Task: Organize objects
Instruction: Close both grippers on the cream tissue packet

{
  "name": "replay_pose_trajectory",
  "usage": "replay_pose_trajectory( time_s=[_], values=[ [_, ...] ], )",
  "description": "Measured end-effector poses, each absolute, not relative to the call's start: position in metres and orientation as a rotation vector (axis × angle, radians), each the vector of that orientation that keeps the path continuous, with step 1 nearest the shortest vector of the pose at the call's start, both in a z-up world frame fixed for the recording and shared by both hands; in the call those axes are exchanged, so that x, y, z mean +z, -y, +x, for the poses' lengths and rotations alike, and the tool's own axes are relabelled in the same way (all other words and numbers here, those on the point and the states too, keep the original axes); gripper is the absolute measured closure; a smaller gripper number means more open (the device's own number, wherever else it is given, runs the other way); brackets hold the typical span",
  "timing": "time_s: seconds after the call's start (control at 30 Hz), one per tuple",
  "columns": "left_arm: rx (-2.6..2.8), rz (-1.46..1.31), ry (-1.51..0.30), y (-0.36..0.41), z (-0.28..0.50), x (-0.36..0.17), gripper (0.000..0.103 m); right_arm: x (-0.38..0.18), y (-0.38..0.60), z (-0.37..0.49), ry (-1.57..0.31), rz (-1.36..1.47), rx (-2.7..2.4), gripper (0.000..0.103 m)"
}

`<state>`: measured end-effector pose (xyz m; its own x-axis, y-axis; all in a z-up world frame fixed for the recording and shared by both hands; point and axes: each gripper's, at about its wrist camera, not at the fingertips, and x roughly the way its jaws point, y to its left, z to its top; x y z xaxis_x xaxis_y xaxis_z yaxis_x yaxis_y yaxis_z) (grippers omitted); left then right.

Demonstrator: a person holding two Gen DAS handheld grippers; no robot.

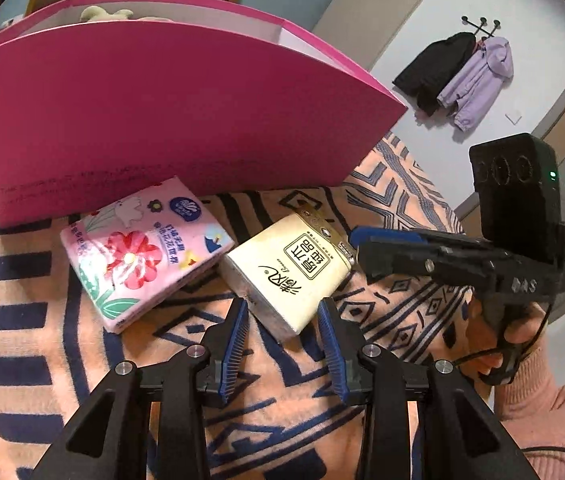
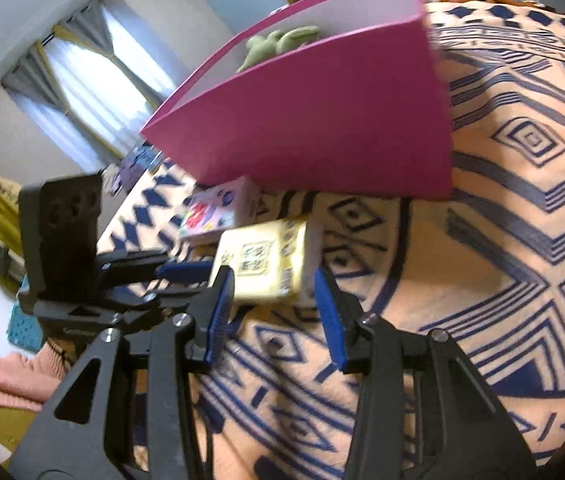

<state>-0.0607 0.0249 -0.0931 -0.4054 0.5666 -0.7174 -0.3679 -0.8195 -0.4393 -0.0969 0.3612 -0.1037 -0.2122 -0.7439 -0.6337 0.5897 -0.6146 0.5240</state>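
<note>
I'm looking across a peach bed blanket with dark blue geometric patterning [image 1: 42, 320]. On it stands a big open magenta cardboard box [image 1: 162, 112], with a pale green plush toy [image 1: 102, 13] showing above its rim. In front of the box wall lie two soft tissue packs, touching each other: a pink floral-printed pack [image 1: 138, 252] just beside the wall and a cream-yellow pack [image 1: 294, 268] nearer me. My left gripper [image 1: 282, 312] has its jaws apart, the yellow pack's near corner between the tips, not pinched. The right gripper [image 2: 273, 276] is also parted, its tips at the same pack; that view is blurred.
</note>
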Motion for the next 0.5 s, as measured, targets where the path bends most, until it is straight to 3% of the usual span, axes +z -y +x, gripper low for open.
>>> replay_pose_trajectory(
  time_s=[0.5],
  values=[
    [2.228,-1.223,0.306,-0.037,-0.065,-0.085,0.068,-0.108,-0.348,-0.099,0.231,1.150,-1.926,0.058]
  ],
)
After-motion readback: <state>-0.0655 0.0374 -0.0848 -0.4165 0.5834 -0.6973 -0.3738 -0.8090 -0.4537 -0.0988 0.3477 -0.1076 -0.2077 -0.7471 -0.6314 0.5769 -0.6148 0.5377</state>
